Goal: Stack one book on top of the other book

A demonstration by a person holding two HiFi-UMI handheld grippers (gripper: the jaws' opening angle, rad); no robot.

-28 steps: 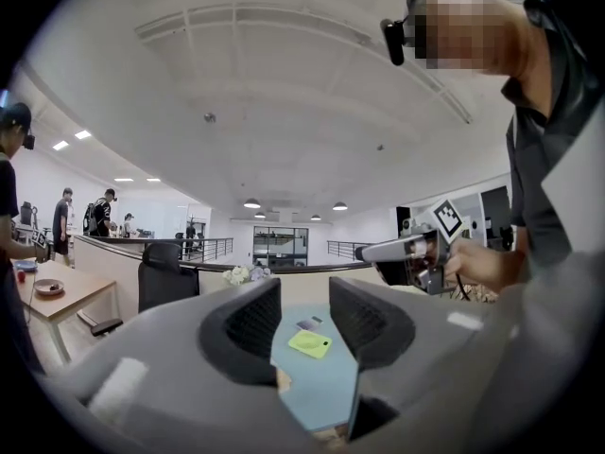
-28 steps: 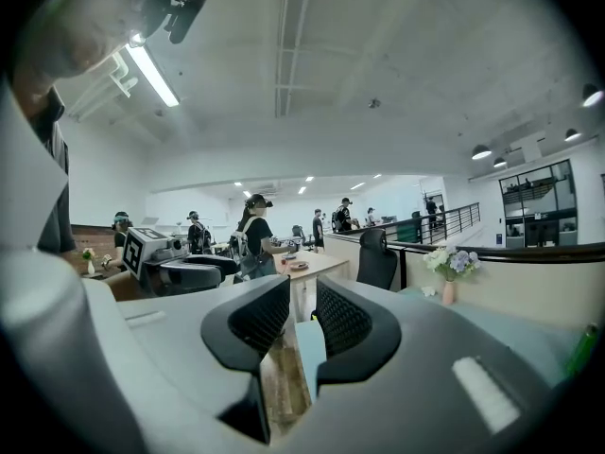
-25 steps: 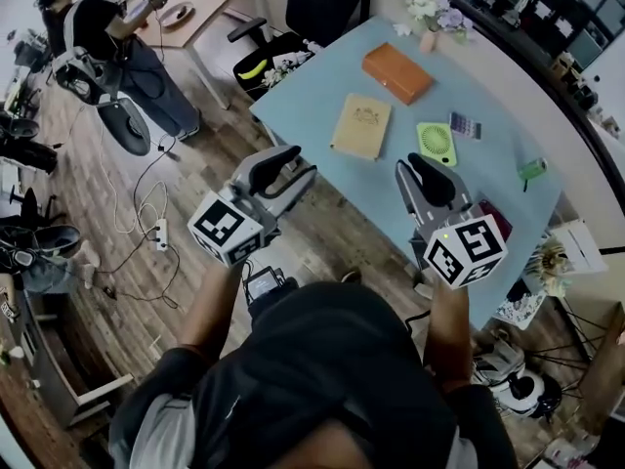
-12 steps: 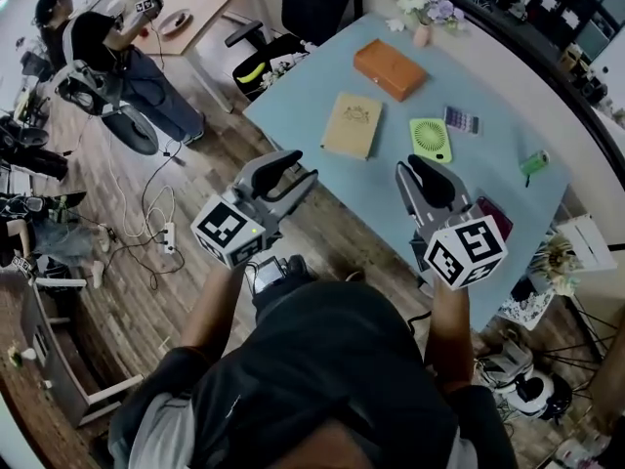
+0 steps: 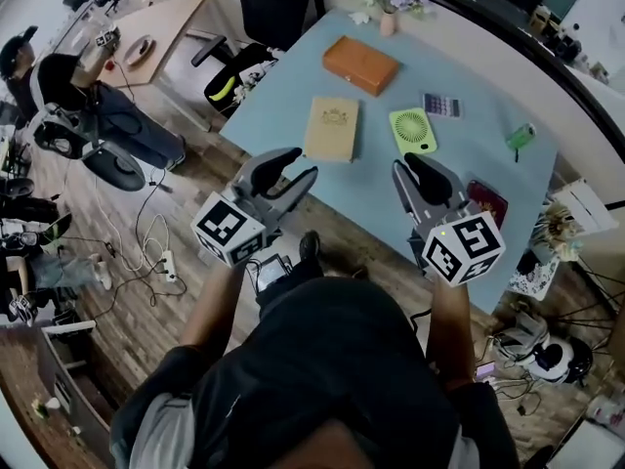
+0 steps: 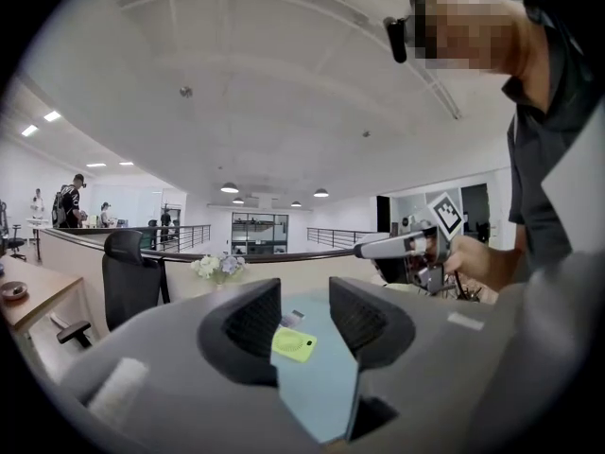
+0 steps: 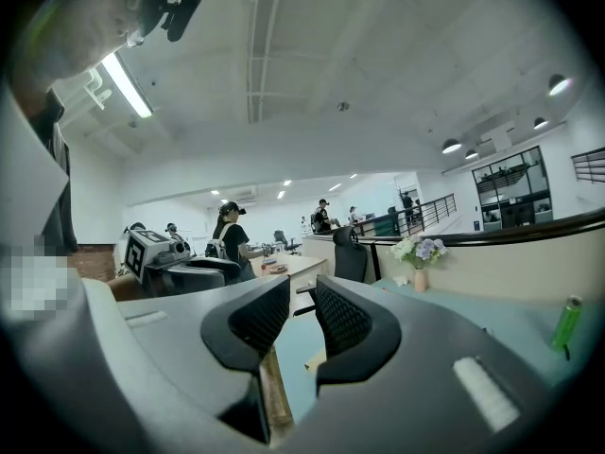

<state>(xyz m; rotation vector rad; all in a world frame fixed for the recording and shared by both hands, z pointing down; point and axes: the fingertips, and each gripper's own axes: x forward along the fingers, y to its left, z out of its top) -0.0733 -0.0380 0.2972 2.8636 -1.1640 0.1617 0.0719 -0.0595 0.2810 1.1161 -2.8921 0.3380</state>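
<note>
Head view — left gripper [image 5: 299, 164], right gripper [image 5: 407, 168] jaws apart; tan book [image 5: 332, 128], orange book [image 5: 361, 64] unstacked.

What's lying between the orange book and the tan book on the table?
Nothing: the head view shows only bare blue table between the orange book and the tan book.

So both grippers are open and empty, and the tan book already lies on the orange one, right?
Not quite. In the head view the tan book lies flat on the table apart from the orange book, not on it. The left gripper and right gripper are indeed open and empty.
</note>
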